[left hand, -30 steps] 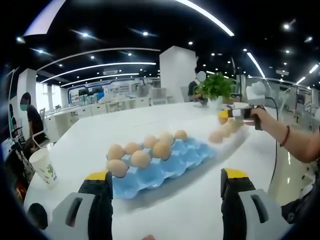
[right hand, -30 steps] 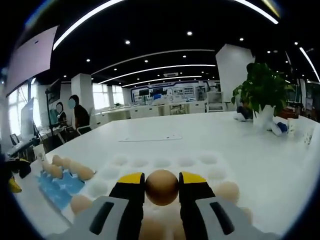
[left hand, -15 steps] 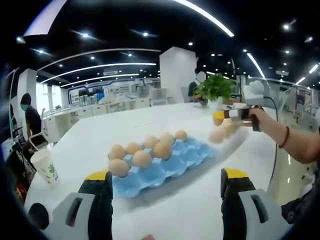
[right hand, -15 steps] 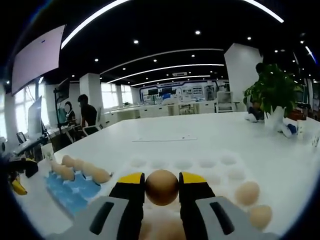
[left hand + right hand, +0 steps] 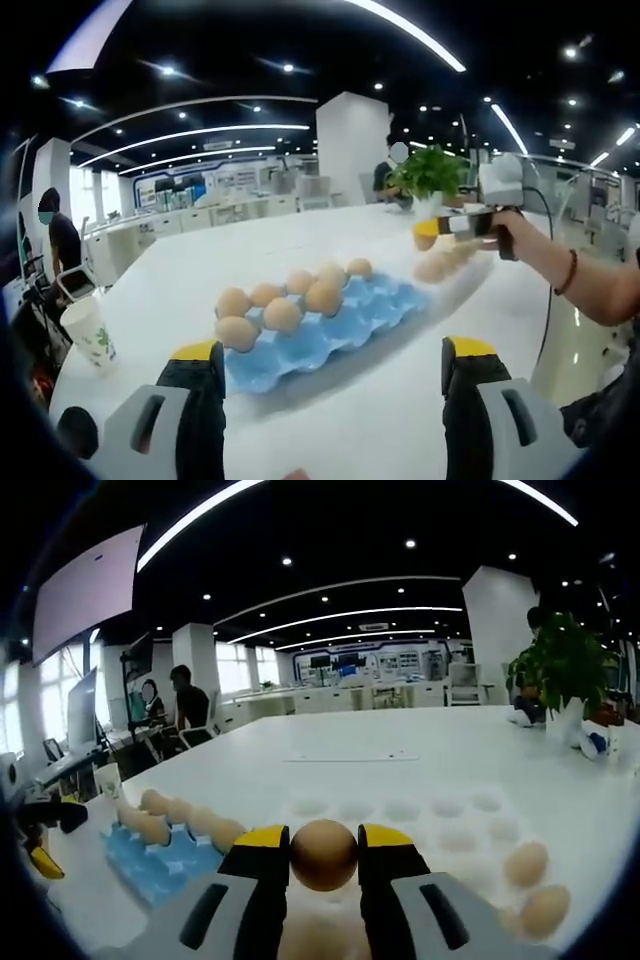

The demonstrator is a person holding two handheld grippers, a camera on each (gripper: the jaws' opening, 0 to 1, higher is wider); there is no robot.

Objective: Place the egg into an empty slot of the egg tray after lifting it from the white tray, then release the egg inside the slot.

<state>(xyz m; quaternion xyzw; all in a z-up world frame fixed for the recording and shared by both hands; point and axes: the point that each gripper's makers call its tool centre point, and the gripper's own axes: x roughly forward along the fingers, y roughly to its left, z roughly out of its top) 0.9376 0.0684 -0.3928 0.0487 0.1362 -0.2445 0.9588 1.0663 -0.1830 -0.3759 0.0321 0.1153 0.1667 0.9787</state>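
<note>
White table (image 5: 250, 250) carrying all. White tray (image 5: 440, 820) lying at 3 o'clock of right gripper view, two eggs sitting at its edge. Blue egg tray (image 5: 330, 330) lying centre in left gripper view, eggs filling its 10 o'clock rows. Left gripper (image 5: 335, 400) hovering with jaws wide. Right gripper (image 5: 323, 855) clamping egg (image 5: 323, 854) in air between trays. Paper cup (image 5: 88, 330) standing at 9 o'clock.

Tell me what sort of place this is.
Probably a large open-plan office or lab hall. Long strip lights and spotlights run across a dark ceiling, a long white table fills the foreground, people sit at desks further back, and a potted plant stands on the table.
</note>
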